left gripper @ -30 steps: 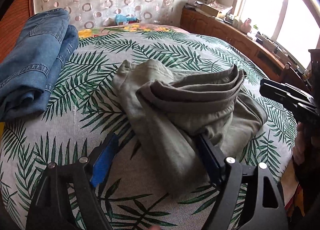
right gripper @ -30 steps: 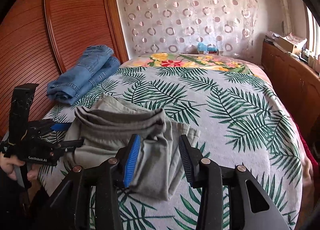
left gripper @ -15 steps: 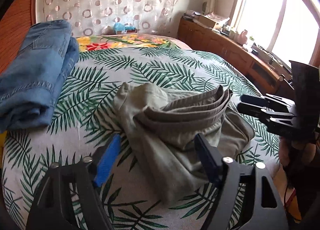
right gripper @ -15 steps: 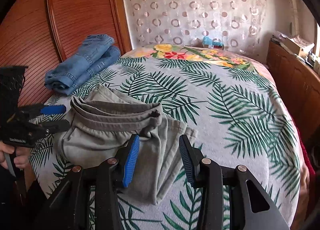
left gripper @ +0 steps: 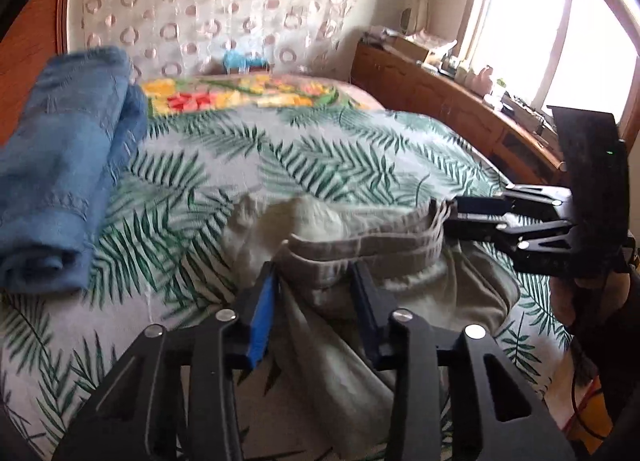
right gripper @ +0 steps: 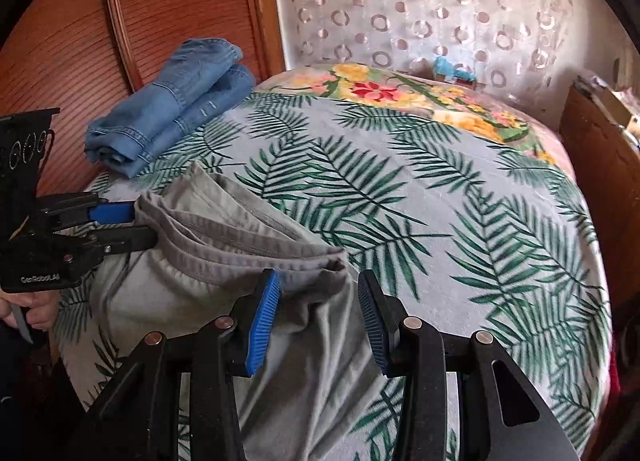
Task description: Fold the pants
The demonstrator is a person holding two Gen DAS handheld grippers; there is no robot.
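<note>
palm-print bed point(right gripper: 400, 189); both tools point(left gripper: 314, 289) point(right gripper: 318, 297) open astride grey pants point(right gripper: 224, 261); window point(left gripper: 560, 41) left view only.

folded jeans point(right gripper: 172, 101) far left, bedspread point(right gripper: 440, 221) bare beyond

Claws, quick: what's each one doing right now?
Left claw: open, straddling the grey pants' waistband.
Right claw: open at the waistband's other end.

Each black tool point(right gripper: 318, 297) has blue ribbed pads, silver screws, apparently "GenRobot.AI" lettering.
</note>
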